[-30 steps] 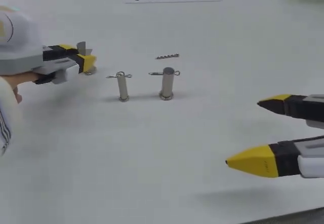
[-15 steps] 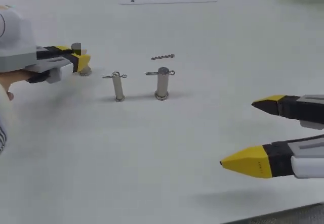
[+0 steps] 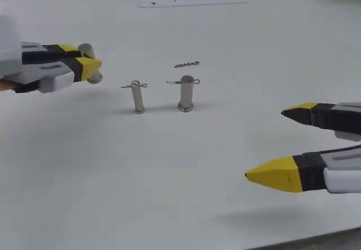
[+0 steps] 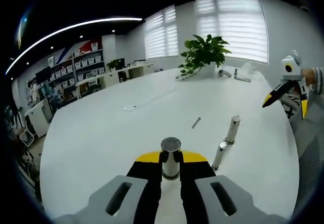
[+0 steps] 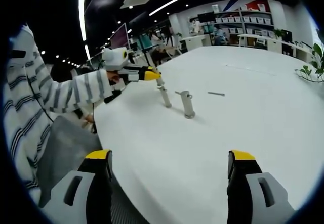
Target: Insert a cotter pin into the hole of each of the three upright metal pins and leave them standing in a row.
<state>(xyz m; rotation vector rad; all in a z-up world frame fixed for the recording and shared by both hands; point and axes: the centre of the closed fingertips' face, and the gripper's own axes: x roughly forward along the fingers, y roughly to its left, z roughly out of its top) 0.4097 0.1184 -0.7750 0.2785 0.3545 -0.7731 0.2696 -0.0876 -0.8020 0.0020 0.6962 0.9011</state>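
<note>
My left gripper (image 3: pixel 86 59) is clamped on the third metal pin (image 4: pixel 170 155) and holds it upright toward the left side of the surface (image 3: pixel 169 193), roughly in line with the other two. I can't tell whether its foot touches the surface or hangs just above it. The middle pin (image 3: pixel 137 97) and the right-hand pin (image 3: pixel 186 95) stand well in from the near edge, and both carry fitted cotter pins (image 3: pixel 174 82) through their heads. The loose cotter pin (image 3: pixel 186 64) lies flat just beyond the right-hand pin, toward the far edge. My right gripper (image 3: pixel 265 144) hangs close to the near edge with its jaws wide apart and nothing between them, well apart from all of this.

My main worry is the reach. To fetch the loose cotter pin, the right gripper has to pass near the right-hand pin, and a brush from a jaw would likely topple it or drag its fitted cotter pin out. The loose cotter pin is thin and lies flat, so I expect it could skid away or come up crooked in the jaws. I can't see the hole in the third metal pin. If it faces the wrong way, or the left gripper's jaws cover it, pushing the cotter pin in could twist the pin in my grip. Letting go carelessly could tip it and spoil the row.
</note>
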